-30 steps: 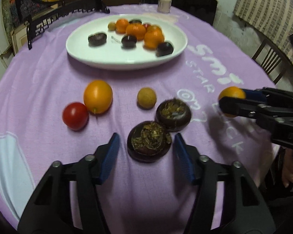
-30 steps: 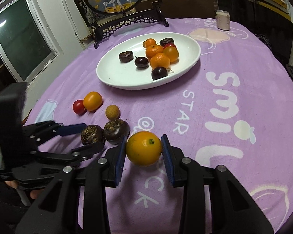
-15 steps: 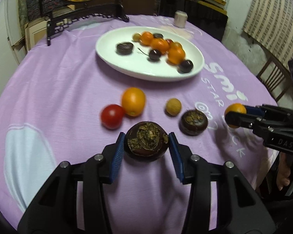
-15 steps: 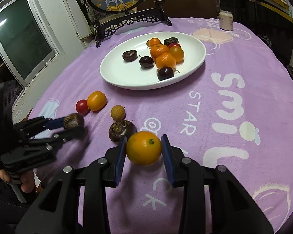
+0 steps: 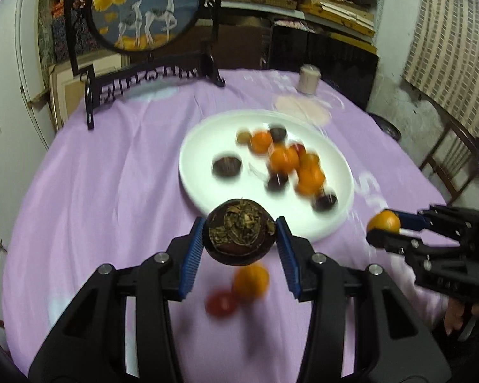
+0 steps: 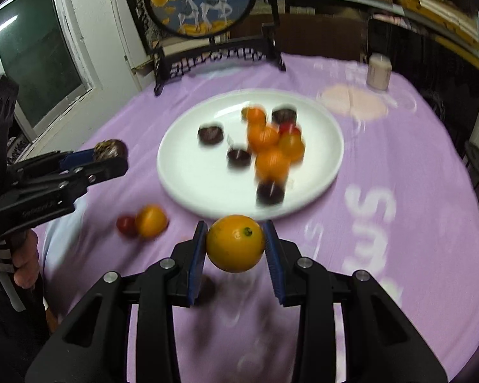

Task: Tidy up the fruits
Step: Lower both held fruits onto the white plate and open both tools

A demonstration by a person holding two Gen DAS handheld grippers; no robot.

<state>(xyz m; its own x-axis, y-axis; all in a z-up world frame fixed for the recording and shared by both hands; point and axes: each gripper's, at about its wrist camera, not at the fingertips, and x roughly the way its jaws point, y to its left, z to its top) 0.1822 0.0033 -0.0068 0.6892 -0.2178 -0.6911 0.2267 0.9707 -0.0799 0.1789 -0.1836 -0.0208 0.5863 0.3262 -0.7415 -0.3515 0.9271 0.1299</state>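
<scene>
The white plate (image 6: 188, 188) on the purple tablecloth (image 6: 399, 166) gathers sorted fruit. The left gripper (image 5: 241, 234) pinches a dark brown, rough-topped fruit (image 5: 239, 236) aloft; the right gripper (image 6: 234, 244) clamps an orange citrus fruit (image 6: 234, 243), both poised just short of the plate's rim, likely for dropping in.

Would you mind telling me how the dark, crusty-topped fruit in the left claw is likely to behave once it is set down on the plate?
The dark fruit looks round, so it may roll on the smooth white plate. Its flat crusty top could steady it if placed that side down. The left claw pinches it without visible denting, so it seems firm.
</scene>
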